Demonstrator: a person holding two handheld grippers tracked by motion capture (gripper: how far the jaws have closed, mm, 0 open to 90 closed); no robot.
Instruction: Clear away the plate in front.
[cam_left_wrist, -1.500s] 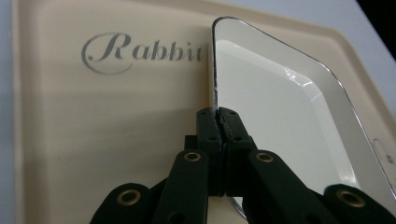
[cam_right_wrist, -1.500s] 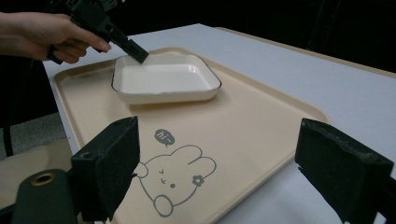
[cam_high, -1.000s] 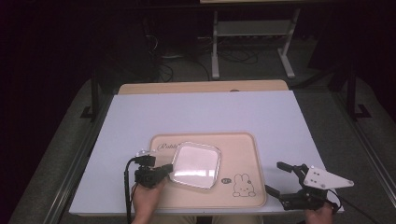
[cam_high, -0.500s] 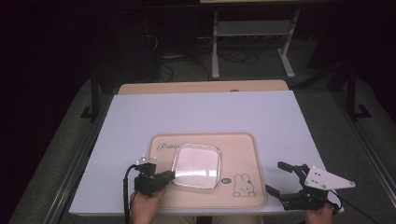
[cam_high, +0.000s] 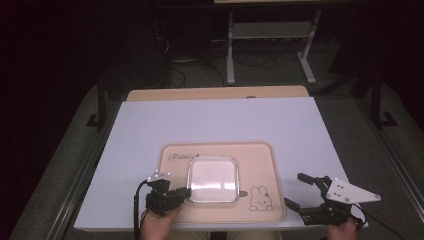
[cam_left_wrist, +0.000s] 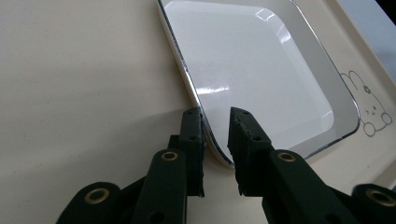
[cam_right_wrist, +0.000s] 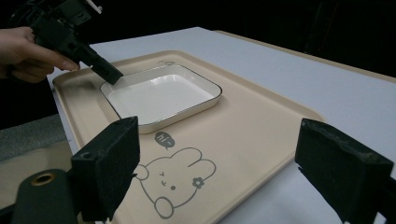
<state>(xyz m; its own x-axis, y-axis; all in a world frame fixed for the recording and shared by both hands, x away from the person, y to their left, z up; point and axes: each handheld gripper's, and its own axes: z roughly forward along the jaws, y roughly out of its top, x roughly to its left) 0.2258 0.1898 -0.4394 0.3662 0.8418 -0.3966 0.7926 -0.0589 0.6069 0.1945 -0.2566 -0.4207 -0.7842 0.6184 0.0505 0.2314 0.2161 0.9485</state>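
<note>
A white square dish (cam_high: 212, 179) with a dark rim lies flat on a beige tray (cam_high: 260, 160) printed with a rabbit. My left gripper (cam_high: 186, 192) is at the dish's near left corner. In the left gripper view its jaws (cam_left_wrist: 215, 116) straddle the rim of the dish (cam_left_wrist: 252, 70) with a small gap on each side. They have just been opening, and the pads do not press on the rim. My right gripper (cam_high: 294, 189) rests wide open at the table's front right, off the tray, with nothing between its fingers. It looks across the tray (cam_right_wrist: 247, 121) at the dish (cam_right_wrist: 159, 95) and the left gripper (cam_right_wrist: 109, 73).
The tray sits near the front of a white table top (cam_high: 215, 125) that has a wooden strip (cam_high: 215, 93) at the far end. Beyond the table are a dark floor, cables and a metal stand (cam_high: 270, 45).
The dish, slightly askew a second ago, now lies square on the tray. The left gripper's jaws have parted around its rim. The right gripper has not moved.
</note>
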